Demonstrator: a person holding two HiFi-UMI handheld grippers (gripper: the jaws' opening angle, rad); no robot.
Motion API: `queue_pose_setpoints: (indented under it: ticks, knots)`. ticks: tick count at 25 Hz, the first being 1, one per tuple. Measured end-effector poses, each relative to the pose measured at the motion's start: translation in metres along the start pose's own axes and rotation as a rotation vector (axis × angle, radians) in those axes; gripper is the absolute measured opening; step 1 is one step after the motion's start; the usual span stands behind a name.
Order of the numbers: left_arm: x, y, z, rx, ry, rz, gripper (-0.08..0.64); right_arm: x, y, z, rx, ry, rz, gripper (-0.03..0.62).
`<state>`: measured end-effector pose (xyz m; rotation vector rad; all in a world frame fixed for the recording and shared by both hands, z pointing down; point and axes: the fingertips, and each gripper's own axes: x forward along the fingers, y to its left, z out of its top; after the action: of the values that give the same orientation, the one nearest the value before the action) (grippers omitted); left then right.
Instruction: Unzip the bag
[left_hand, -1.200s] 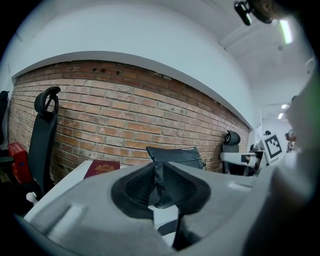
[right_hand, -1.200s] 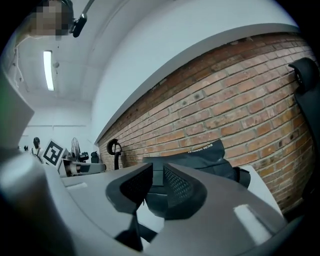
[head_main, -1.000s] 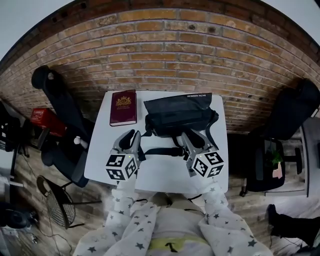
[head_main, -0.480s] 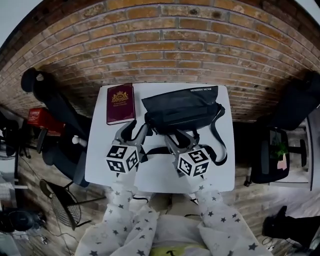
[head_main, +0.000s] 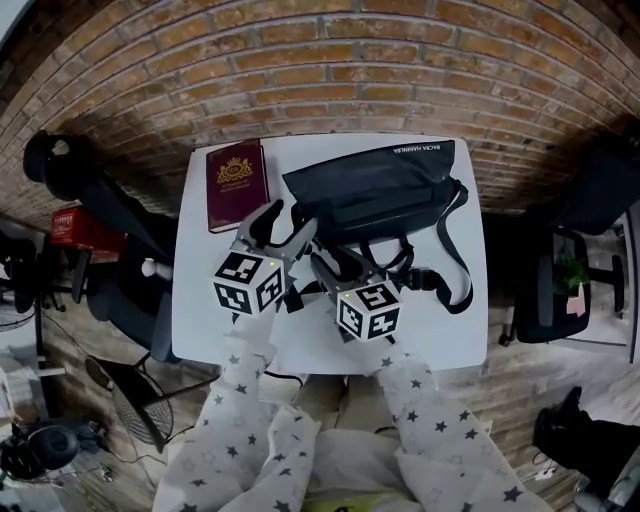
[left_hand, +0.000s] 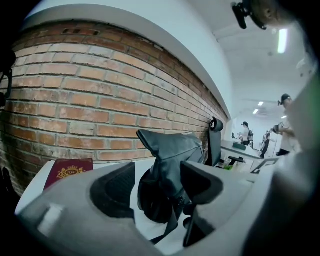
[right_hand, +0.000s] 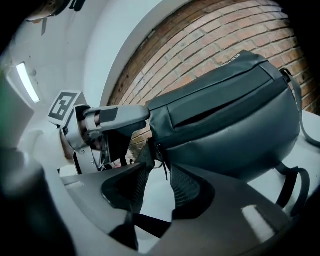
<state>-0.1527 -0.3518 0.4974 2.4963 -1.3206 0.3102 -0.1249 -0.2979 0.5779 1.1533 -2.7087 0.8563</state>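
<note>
Table (head_main: 198, 325): white, and it carries everything. The clear strip at 6 o'clock gives the hands room to work.
Bag (head_main: 375, 195): black and soft, lying from the table's centre toward 1 o'clock, with its strap (head_main: 458, 262) trailing off at 3 o'clock. It probably slides if pulled unbraced.
Book (head_main: 235, 185): maroon, at 11 o'clock, just beside the bag. Keep the left arm off it.
Left tongs (left_hand: 157, 189): the jaws have just been opening and stand wide apart. The bag's 9 o'clock end sits in the gap, unpinched. Close firmly on that fabric corner as an anchor.
Right tongs (right_hand: 154, 186): apart, having just narrowed a little, gripping nothing yet.
Zip pull (right_hand: 161, 161): a thin cord hanging at the right tips. Pinch it high, near the slider, then draw toward 3 o'clock along the zip line, not upward.
</note>
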Motion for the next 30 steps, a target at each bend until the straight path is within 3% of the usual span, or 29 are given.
queue_pose_setpoints:
  ticks: [7, 15, 22, 30]
  knots:
    - [0.012, -0.006, -0.001, 0.028, 0.014, -0.066, 0.281, 0.012, 0.001, -0.006, 0.003, 0.012, -0.029, 0.126]
    - [0.019, -0.012, -0.003, 0.053, 0.019, -0.105, 0.247, 0.014, -0.006, -0.006, -0.039, 0.024, -0.094, 0.021]
    - [0.021, -0.008, -0.005, 0.076, 0.026, -0.104, 0.16, 0.012, -0.006, -0.003, -0.021, 0.017, -0.103, 0.02]
    - [0.021, -0.006, -0.007, 0.098, 0.021, -0.102, 0.135, 0.004, -0.011, -0.002, -0.022, 0.015, -0.145, 0.02]
